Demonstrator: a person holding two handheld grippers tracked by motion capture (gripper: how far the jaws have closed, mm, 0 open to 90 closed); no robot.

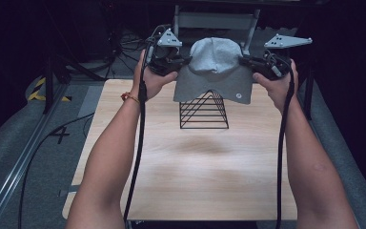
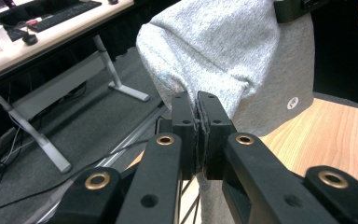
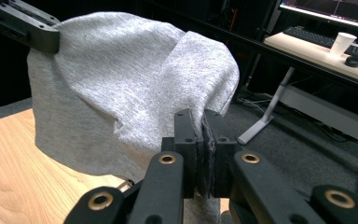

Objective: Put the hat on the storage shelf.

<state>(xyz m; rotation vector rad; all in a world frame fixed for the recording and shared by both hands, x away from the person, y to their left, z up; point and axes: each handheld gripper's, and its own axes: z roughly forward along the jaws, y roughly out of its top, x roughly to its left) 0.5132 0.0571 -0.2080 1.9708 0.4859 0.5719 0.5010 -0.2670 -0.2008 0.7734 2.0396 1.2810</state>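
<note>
A grey knit cap [image 1: 215,69] hangs stretched in the air between my two grippers, above a black wire rack [image 1: 204,110] on the wooden table [image 1: 190,162]. My left gripper [image 1: 187,60] is shut on the cap's left edge. In the left gripper view its jaws pinch the grey fabric [image 2: 233,51] at my left gripper [image 2: 197,105]. My right gripper [image 1: 244,60] is shut on the cap's right edge, and the right gripper view has the cloth [image 3: 126,79] clamped in my right gripper [image 3: 203,122]. The cap's lower flap drapes over the rack's top.
The rack stands near the table's far middle. Beyond the table are a grey desk frame [image 1: 214,21], cables on the floor [image 1: 124,45] and a desk with keyboards and a paper cup [image 3: 342,43]. The near half of the table is bare wood.
</note>
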